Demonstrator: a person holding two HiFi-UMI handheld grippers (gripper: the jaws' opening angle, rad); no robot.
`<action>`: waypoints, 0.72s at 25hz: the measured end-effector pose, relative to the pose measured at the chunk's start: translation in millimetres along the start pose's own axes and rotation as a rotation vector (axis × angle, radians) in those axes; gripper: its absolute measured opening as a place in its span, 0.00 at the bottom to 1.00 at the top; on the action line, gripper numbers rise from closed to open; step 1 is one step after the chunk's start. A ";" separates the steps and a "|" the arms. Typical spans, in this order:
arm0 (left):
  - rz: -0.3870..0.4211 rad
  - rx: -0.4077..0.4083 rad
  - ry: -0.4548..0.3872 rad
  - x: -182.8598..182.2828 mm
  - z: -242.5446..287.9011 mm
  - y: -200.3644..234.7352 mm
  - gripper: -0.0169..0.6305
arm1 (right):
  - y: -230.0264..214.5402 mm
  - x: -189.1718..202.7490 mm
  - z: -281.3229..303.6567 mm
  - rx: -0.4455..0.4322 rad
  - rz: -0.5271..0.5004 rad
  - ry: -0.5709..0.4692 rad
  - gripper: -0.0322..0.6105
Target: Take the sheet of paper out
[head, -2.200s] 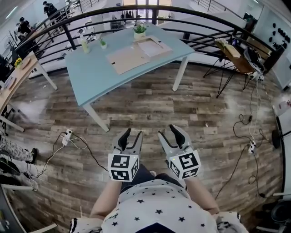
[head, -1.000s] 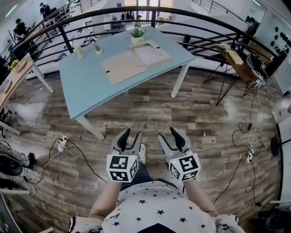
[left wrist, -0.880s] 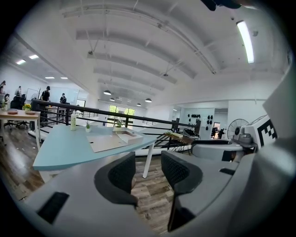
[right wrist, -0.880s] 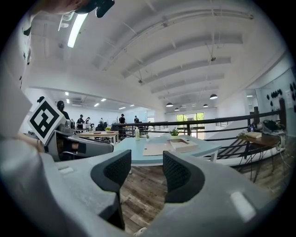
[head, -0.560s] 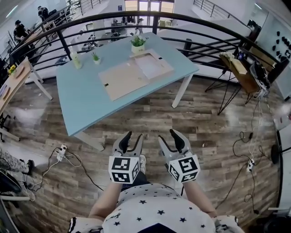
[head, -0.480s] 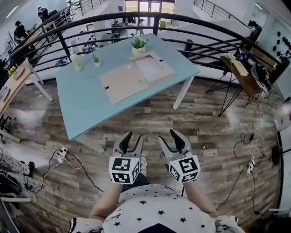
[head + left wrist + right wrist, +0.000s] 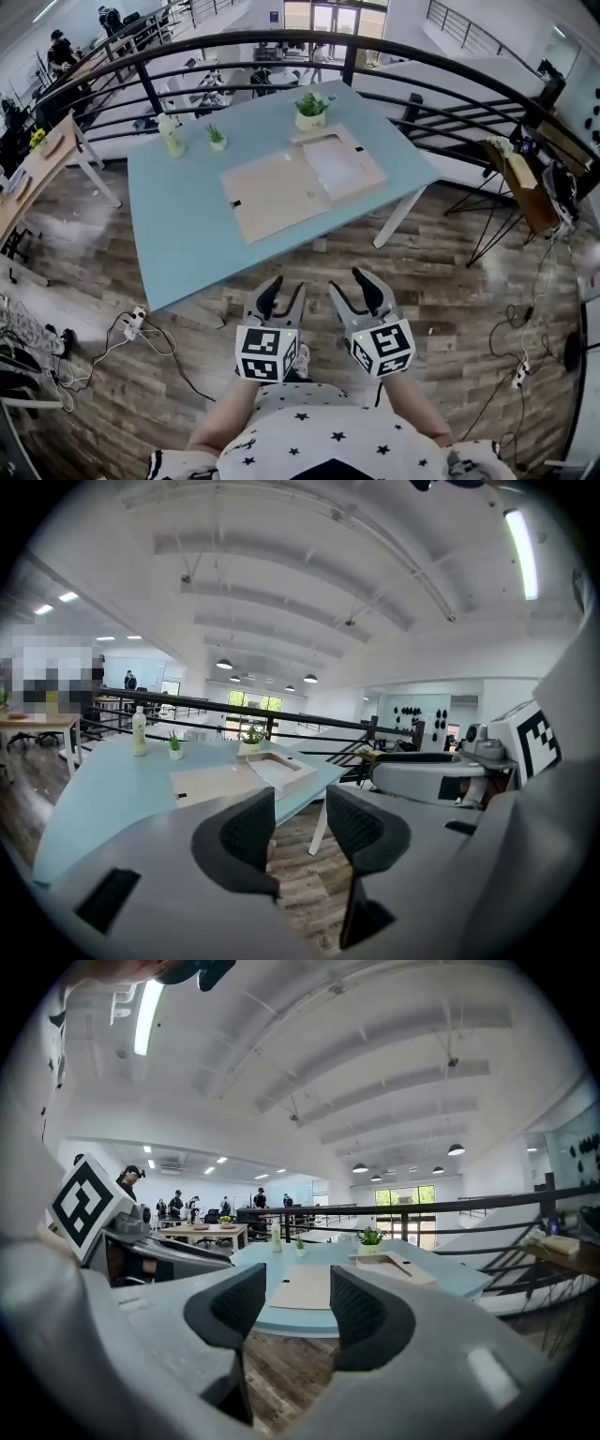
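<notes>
My left tool (image 7: 283, 292) and right tool (image 7: 353, 286), both spread, hover above the floor. The sheet of paper (image 7: 337, 167) lies in a shallow box (image 7: 371, 155) on the tabletop (image 7: 187, 216), well ahead.

The left tool (image 7: 302, 834) gapes toward the table (image 7: 94, 782).
</notes>
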State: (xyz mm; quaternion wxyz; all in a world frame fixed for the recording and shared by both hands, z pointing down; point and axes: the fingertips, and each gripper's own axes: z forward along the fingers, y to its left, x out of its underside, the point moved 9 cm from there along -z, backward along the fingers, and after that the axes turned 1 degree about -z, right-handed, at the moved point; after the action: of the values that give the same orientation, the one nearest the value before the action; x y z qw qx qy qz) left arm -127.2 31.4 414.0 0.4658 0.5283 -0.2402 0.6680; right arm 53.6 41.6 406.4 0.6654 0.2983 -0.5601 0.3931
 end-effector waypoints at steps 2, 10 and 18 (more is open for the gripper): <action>0.005 0.001 -0.002 -8.1 18.3 10.9 0.29 | -8.3 -4.8 18.6 -0.002 -0.006 0.003 0.36; -0.024 0.022 -0.001 -37.7 88.7 48.8 0.28 | -49.8 -17.5 68.3 0.061 0.007 -0.021 0.36; -0.025 0.048 -0.019 -58.5 131.9 71.1 0.27 | -71.1 -19.8 101.8 0.089 0.017 -0.017 0.36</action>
State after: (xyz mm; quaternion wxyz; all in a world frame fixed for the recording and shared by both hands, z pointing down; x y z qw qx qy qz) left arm -125.5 -129.4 414.9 0.4591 0.5487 -0.2218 0.6625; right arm 61.3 -83.9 409.9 0.6434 0.3262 -0.5501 0.4208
